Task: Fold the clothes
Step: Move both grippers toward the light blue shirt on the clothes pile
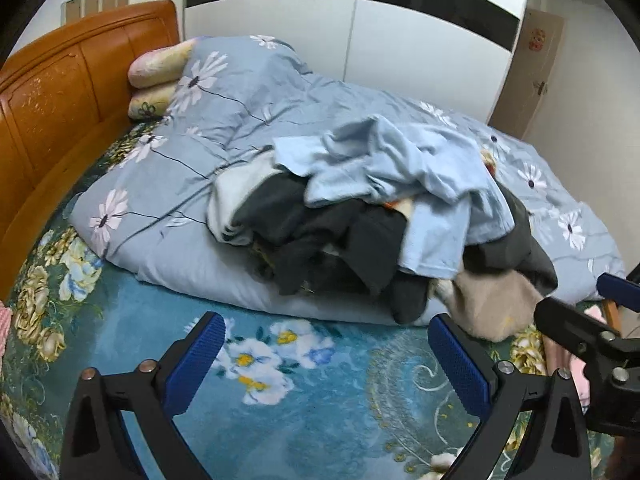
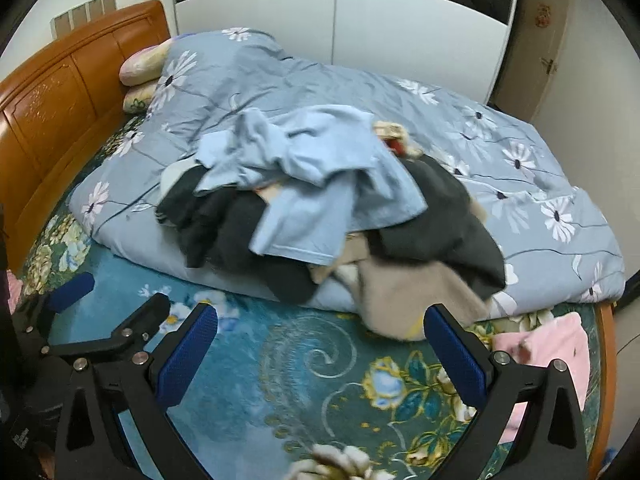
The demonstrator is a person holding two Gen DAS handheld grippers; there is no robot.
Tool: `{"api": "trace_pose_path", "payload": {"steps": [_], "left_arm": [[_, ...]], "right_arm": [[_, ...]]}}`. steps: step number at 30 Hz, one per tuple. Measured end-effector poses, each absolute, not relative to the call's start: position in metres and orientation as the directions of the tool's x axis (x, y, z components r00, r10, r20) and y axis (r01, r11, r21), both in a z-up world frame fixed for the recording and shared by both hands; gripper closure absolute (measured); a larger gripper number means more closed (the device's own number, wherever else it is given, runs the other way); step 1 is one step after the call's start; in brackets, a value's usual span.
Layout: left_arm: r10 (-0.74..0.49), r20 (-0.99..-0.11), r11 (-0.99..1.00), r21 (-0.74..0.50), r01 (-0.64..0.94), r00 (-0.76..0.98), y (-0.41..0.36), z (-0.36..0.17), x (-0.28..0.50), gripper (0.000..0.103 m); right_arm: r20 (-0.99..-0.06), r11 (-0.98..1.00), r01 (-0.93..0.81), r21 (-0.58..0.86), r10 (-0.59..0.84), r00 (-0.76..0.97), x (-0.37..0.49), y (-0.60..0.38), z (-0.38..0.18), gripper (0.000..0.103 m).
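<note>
Teal floral fabric is covering the bed, its plush surface filling the lower frame. Across the middle, a puffy grey-blue quilt printed with daisies is lying rumpled. A heap of clothes is sitting at the quilt's near edge, centre frame: soft pale-blue knit draped over dark grey folds and a beige piece. Both the left gripper and right gripper are hovering wide apart, ribbed blue pads bare.

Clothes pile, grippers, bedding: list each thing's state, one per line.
clothes pile: heaped, unfolded, on the quilt
light blue garment: crumpled on top of the pile
beige garment: spilling off the pile's near edge
quilt: bunched up on the bed
left gripper: jaws open, empty
right gripper: jaws open, empty
</note>
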State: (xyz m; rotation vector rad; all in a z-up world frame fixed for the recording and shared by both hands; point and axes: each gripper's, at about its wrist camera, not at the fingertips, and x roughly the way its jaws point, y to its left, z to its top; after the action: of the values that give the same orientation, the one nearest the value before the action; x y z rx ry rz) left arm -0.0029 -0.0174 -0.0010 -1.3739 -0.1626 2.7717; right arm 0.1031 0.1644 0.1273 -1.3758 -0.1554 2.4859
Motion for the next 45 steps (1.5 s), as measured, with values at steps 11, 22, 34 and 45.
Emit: {"api": "trace_pose_path", "payload": {"steps": [11,22,34,45], "left_arm": [[0.105,-0.761,-0.982,-0.181,0.054,-0.640,-0.087,0.003,-0.042,0.000],[0.204,-0.725,-0.975,-0.212,-0.068,-0.658,-0.089,-0.001,-0.088,0.000],[0.242,-0.717,-0.969,-0.214,-0.124,-0.654,-0.086,-0.014,-0.114,0.000],[0.246,-0.727,-0.969,-0.203,-0.141,-0.641,-0.095,-0.024,-0.133,0.000]], "right_arm": [[-0.847,-0.966,-0.137,-0.220,0.259,-0.464,0.041,0.103,0.122,0.000],[-0.829,-0.965,-0.159,-0.207,0.259,-0.495,0.007,0.115,0.116,0.000],[-0.792,-0.932,-0.213,-0.293,0.362,-0.492,-0.016,0.126,0.105,0.000],[-0.813,-0.937,-0.208,-0.280,0.347,-0.467,-0.039,0.125,0.090,0.000]]}}
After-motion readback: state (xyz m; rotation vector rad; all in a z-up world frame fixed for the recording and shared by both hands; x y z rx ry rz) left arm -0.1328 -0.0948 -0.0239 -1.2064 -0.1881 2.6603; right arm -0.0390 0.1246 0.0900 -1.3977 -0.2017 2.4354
